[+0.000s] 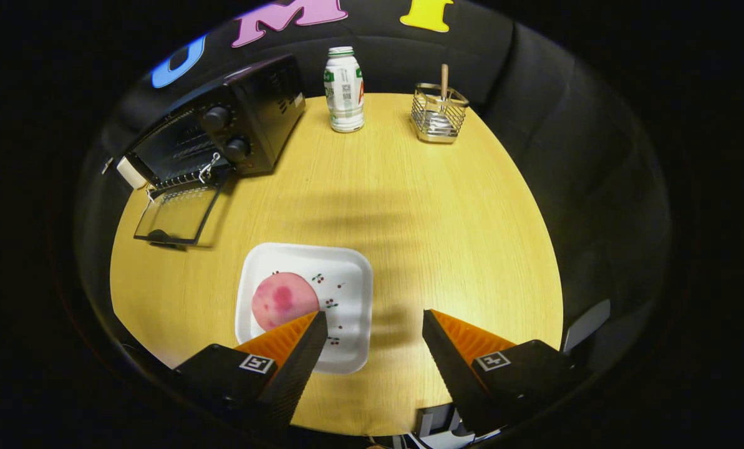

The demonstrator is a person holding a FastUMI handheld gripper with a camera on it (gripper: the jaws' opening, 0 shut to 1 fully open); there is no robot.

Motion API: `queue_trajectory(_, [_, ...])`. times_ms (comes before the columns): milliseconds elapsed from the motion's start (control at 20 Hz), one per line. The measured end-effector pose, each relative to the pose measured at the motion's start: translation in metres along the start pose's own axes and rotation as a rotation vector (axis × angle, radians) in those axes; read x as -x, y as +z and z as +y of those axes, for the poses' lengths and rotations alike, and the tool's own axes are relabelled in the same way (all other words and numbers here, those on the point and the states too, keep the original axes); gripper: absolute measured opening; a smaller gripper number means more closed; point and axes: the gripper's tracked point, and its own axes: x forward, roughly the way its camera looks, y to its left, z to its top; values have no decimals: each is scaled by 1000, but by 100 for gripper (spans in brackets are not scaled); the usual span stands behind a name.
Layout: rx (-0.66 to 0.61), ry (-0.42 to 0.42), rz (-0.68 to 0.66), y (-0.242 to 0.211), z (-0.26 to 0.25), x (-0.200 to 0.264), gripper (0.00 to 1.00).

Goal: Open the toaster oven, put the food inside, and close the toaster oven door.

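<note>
One toaster oven [234, 134], one plate [347, 293], one bun [282, 300], one bottle [344, 90] and one wire basket [439, 115] are being carried by the counter [446, 237]. The oven is being shown at the upper left of the frame, black, with two knobs, its glass door [175, 215] lying folded down and open. The bun, round and pink with a darker red blotch, is being held on the white square plate at lower centre, partly covered by the left finger. The gripper [375, 327] is being kept over the counter with its jaws spread wide, gripping nothing.
</note>
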Motion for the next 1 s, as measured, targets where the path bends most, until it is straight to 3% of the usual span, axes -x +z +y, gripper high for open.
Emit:
queue_trajectory(300, [-40, 26, 77, -11, 7, -33, 94])
queue_trajectory(400, [-66, 45, 123, -20, 14, -36, 87])
queue_trajectory(450, [-66, 45, 150, -25, 15, -37, 77])
queue_trajectory(650, [-42, 35, 139, -21, 18, -39, 65])
queue_trajectory(700, [-42, 34, 152, -20, 19, -40, 56])
queue_trajectory(800, [-54, 45, 179, -21, 19, -44, 55])
queue_trajectory(850, [-63, 49, 190, -22, 20, -43, 39])
queue_trajectory(900, [-62, 40, 185, -19, 16, -41, 39])
queue_trajectory(950, [-85, 47, 191, -21, 13, -43, 24])
queue_trajectory(1000, [-102, 66, 192, -21, 13, -43, 18])
